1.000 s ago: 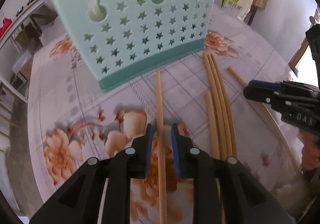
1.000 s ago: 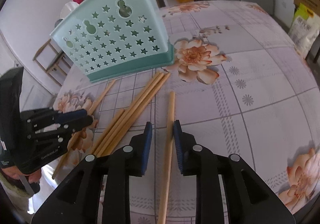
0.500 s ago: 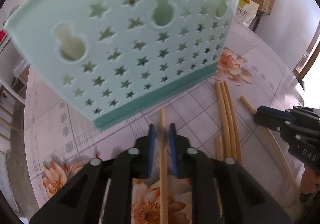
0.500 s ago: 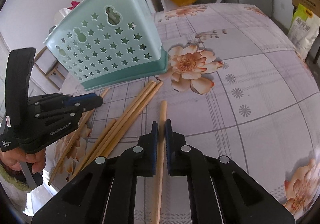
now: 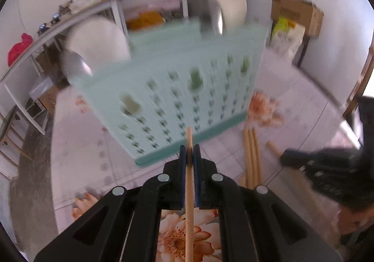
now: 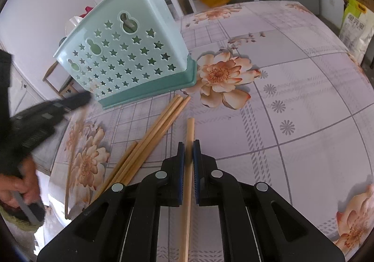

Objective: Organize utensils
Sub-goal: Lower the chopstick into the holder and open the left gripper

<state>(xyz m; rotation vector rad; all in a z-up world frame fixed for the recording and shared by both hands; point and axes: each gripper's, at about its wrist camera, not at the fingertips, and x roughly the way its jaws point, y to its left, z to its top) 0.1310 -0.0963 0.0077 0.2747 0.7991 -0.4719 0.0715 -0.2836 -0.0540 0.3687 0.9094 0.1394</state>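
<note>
- Two grippers work near the basket [image 6: 131, 56], a mint holder with star holes that stands upright on the floral table [image 6: 303, 98].
- We see the left gripper [image 5: 189, 159] with its jaws pressed tight on a chopstick [image 5: 188, 192]; the stick's tip rises in front of the basket's lower wall.
- We see the right gripper [image 6: 188, 156] closed on another chopstick, the right stick [image 6: 189, 135], with at most a thin gap at one pad, so we cannot tell if the grip is firm; that stick points toward the basket, its tip short of the base.
- Three loose sticks [image 6: 161, 126] lie side by side, their ends just before the basket's base, left of the right stick.
- One shorter stick [image 6: 121, 163] lies beside them, farther from the basket.
</note>
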